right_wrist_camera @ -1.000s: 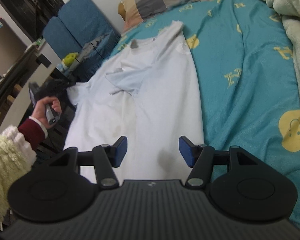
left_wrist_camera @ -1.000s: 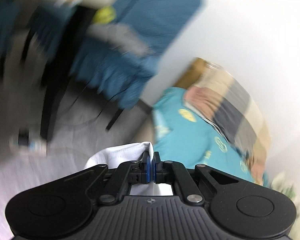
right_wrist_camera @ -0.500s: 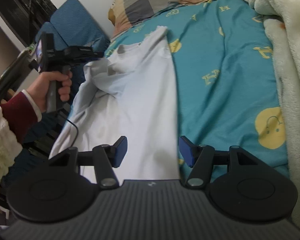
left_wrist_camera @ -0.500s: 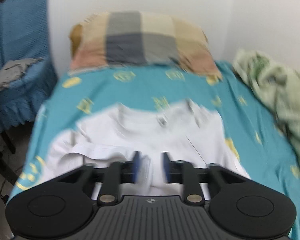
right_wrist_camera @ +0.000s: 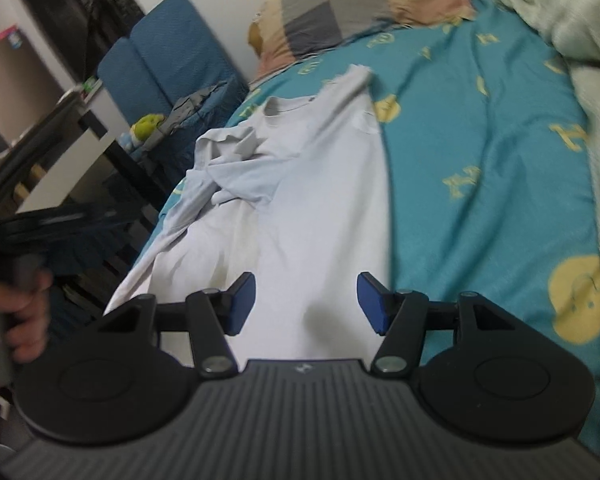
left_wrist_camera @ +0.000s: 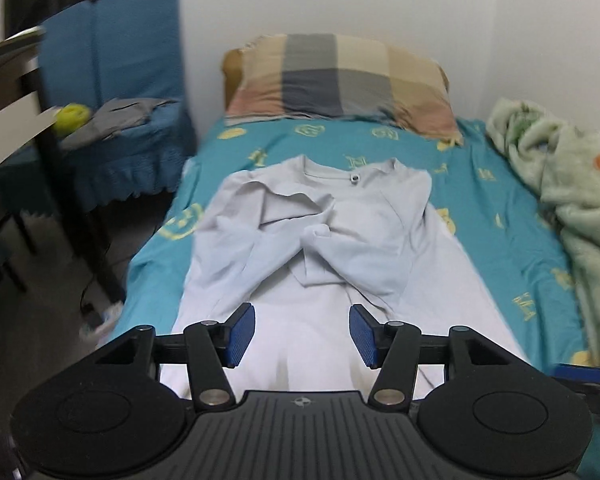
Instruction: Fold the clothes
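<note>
A white long-sleeved shirt (left_wrist_camera: 340, 240) lies flat on the teal bed sheet (left_wrist_camera: 500, 216), collar towards the pillow, both sleeves folded across the chest. My left gripper (left_wrist_camera: 302, 334) is open and empty above the shirt's lower part. In the right wrist view the shirt (right_wrist_camera: 300, 200) lies along the bed's left side, and my right gripper (right_wrist_camera: 306, 304) is open and empty above its hem. The left gripper (right_wrist_camera: 40, 220) shows blurred at the left edge, held in a hand.
A checked pillow (left_wrist_camera: 336, 76) lies at the head of the bed. A pale green blanket (left_wrist_camera: 560, 184) is piled along the right side. A blue chair (left_wrist_camera: 112, 92) with grey cloth and a yellow toy stands left of the bed, beside dark furniture.
My left gripper let go of the white cloth, opened wide and swung from the bed's left side to above the shirt's hem. The left sleeve now lies across the chest. The right gripper stayed open.
</note>
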### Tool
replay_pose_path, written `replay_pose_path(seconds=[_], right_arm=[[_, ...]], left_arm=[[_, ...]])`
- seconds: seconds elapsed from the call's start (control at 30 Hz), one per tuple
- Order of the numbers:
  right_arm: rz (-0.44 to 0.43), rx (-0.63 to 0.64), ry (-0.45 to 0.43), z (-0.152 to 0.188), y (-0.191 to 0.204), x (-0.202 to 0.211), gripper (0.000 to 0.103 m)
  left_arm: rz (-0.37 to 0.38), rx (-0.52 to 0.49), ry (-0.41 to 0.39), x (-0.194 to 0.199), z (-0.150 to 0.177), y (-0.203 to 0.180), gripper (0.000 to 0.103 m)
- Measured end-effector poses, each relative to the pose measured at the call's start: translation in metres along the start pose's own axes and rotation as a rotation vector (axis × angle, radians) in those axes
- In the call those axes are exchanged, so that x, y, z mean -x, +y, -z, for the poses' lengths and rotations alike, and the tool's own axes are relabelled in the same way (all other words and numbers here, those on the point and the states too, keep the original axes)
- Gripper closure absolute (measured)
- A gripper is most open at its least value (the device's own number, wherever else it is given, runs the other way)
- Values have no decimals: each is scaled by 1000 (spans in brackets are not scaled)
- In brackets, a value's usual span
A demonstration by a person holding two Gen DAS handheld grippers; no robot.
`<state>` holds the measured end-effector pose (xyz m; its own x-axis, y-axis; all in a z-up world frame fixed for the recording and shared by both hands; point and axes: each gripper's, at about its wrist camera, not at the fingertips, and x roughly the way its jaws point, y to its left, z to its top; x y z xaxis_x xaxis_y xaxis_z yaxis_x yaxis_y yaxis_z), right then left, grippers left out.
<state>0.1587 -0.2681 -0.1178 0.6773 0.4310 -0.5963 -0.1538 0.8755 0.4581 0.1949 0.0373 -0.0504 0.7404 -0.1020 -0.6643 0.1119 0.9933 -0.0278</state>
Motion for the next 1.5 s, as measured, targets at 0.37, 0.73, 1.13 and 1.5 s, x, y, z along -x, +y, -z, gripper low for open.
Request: replay_pose_path(seconds=[0.37, 0.73, 1.13, 1.5], right_arm=[[24, 372, 16, -97, 114, -139, 46], [154, 720, 62, -156, 184, -307, 57], [366, 376, -57, -193, 107, -292, 99], [128, 94, -89, -159, 66, -222, 70]], left_arm=[[-23, 104, -112, 51, 17, 26, 45], [-35, 305, -30, 11, 37, 71, 45], [23, 384, -8, 15, 44, 76, 45], [19, 423, -1, 19, 44, 80, 44]])
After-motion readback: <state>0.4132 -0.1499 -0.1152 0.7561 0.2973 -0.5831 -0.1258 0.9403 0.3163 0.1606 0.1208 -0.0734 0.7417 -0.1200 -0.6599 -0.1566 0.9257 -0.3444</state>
